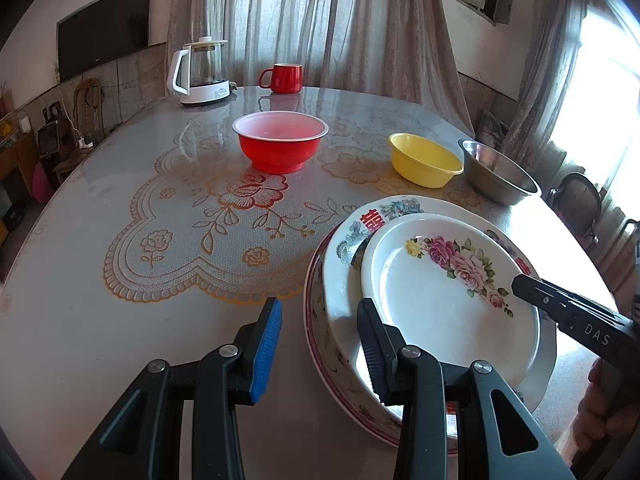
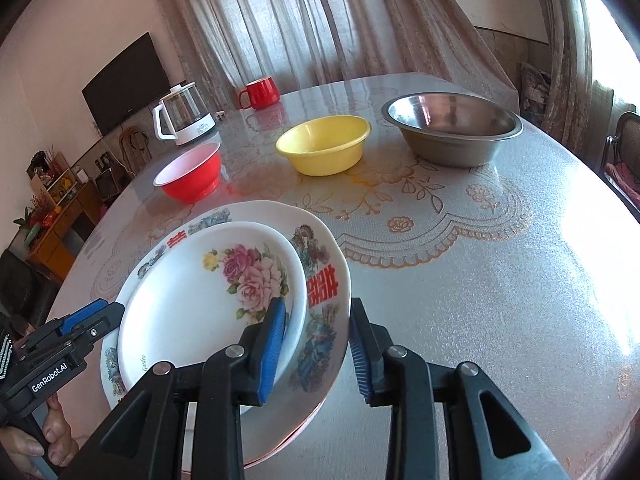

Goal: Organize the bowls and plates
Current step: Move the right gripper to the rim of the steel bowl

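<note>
Right wrist view: right gripper [image 2: 318, 350] fingers straddle the stacked floral white plates [image 2: 224, 296] on the bench [image 2: 480, 280], left gripper [image 1: 318, 350] likewise, neither visibly pinching, bowls beyond.

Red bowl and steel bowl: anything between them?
The yellow bowl stands between the red bowl and the steel bowl, apart from both; right wrist view shows it.
</note>
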The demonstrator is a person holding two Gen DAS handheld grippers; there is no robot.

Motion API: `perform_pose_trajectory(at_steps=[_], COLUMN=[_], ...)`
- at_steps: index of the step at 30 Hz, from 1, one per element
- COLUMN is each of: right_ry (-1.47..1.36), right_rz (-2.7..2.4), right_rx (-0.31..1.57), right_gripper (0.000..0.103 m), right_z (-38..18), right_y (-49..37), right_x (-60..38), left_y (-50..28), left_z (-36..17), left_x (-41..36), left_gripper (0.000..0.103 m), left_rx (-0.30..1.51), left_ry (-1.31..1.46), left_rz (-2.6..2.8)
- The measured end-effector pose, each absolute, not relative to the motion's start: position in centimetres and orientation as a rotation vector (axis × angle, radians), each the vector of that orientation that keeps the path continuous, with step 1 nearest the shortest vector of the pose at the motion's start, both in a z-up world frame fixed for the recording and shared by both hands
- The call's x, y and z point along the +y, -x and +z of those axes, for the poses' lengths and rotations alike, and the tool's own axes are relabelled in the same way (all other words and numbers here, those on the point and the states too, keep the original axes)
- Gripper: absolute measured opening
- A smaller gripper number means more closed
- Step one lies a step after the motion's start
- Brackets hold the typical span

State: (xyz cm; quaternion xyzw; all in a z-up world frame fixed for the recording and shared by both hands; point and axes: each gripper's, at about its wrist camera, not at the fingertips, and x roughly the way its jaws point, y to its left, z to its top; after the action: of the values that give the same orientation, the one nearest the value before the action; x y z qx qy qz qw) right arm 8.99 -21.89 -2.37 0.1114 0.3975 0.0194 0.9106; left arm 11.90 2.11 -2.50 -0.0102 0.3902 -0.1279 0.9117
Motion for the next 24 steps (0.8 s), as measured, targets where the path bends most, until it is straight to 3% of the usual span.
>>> perform_pose_trajectory(at_steps=[24], right_ry=[-0.352], right_rz=[0.048], right_rx=[0.813], right_gripper=[0.035], right_z=[-1.2], right_y=[-9.8], right_x=[-25.8], left_y=[-14.4], left_z=[0.8], left_x=[-3.4], left_gripper=[0.041], left_rx=[0.789], left_ry=[-0.092], left_rz=[-0.315])
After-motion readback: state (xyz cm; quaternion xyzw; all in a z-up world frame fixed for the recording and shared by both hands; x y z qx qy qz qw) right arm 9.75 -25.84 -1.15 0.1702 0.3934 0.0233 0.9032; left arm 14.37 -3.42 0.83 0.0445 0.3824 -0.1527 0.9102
